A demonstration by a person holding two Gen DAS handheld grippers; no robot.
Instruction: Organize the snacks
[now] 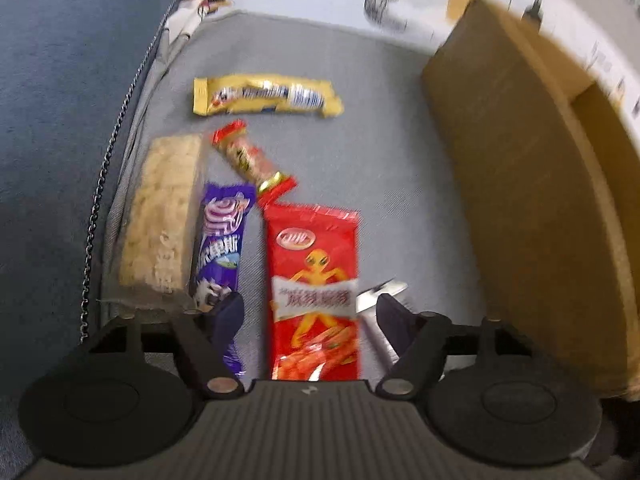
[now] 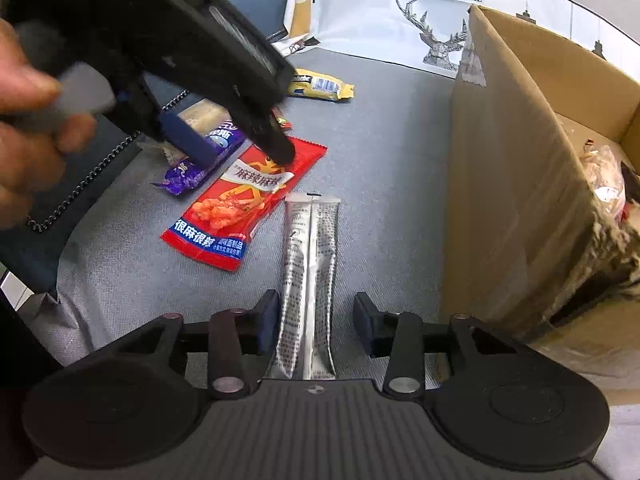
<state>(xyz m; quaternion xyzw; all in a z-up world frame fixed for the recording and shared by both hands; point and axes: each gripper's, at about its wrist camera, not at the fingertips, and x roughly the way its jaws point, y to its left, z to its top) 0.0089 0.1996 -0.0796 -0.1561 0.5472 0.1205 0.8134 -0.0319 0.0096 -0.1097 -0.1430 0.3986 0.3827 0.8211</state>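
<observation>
Our right gripper [image 2: 316, 314], fingers spread, straddled the silver sachet [image 2: 310, 276] lengthwise; our left gripper [image 1: 310, 312] gaped over the red packet [image 1: 314, 280].

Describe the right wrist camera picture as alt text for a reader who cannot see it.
An open right gripper straddles a flat silver foil sachet on grey cloth. Ahead, the left gripper hovers over a red snack packet and a purple wrapper, with a yellow bar beyond. A brown cardboard box stands at right.

Likely a home: grey fabric seat [image 2: 380, 128], "Fashion Home" cloth [image 2: 380, 12].
</observation>
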